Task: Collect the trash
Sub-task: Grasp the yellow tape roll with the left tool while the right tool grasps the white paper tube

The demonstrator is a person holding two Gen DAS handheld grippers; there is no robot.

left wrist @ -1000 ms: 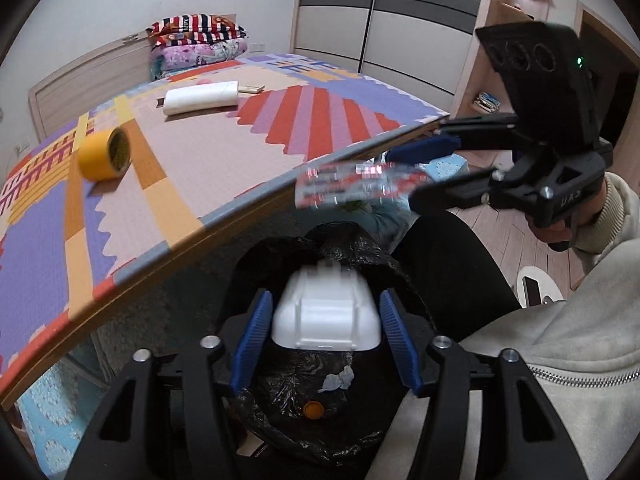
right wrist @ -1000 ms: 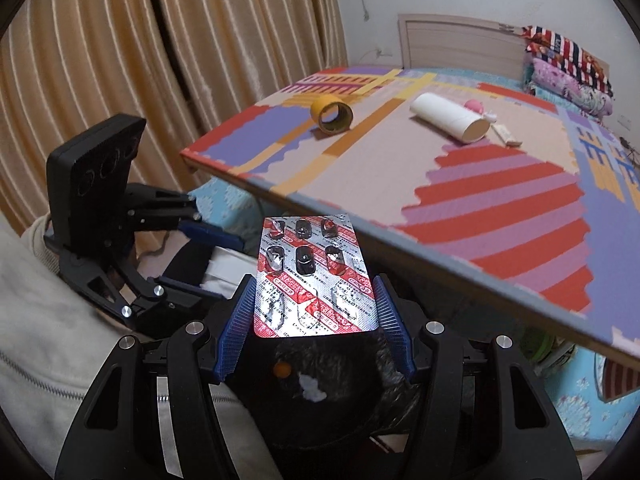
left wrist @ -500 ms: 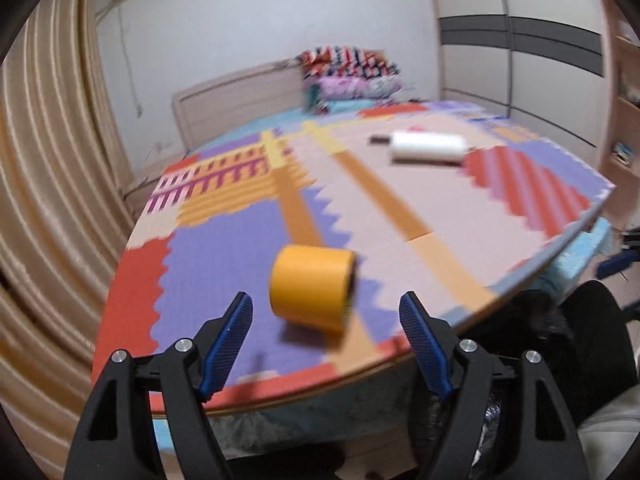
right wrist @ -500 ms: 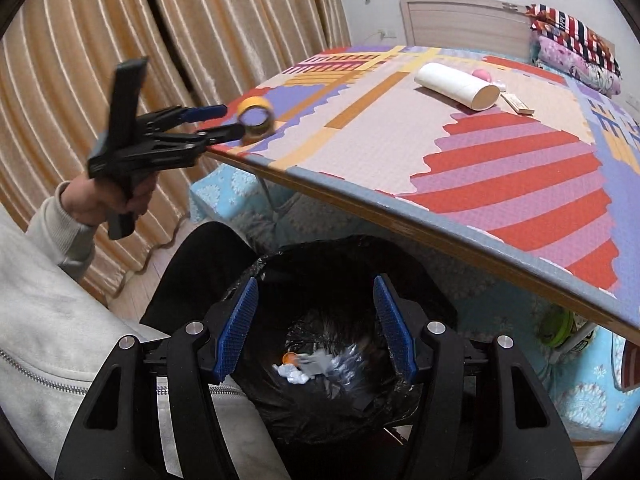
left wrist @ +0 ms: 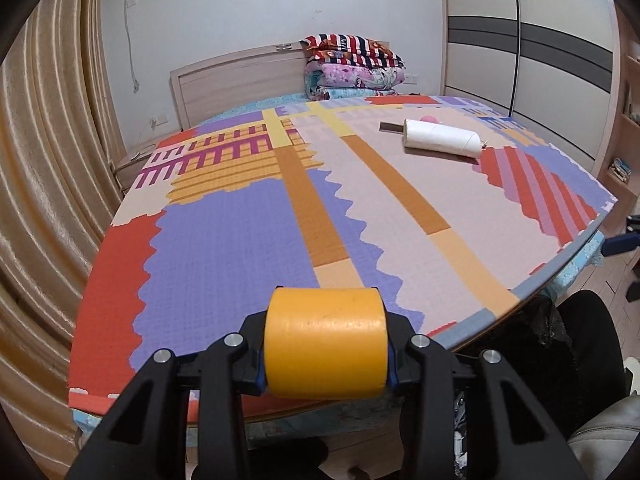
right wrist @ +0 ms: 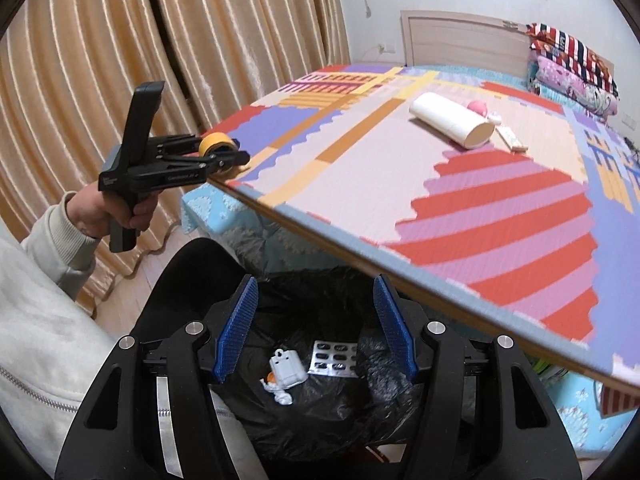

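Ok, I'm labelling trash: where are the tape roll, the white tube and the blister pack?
tape roll (left wrist: 326,344), left wrist view, outer band.
white tube (right wrist: 448,119), right wrist view, side wall.
blister pack (right wrist: 335,364), right wrist view, foil face.

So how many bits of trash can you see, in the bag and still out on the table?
In the black bag: 2, a blister pack and a white plastic piece.
In the left gripper: 1, the yellow tape roll.
On the table: 1, a white tube.
Total: 4.

Black grippers (right wrist: 316,328); blue ribbed pads (right wrist: 236,330); cream sleeve (right wrist: 60,236)
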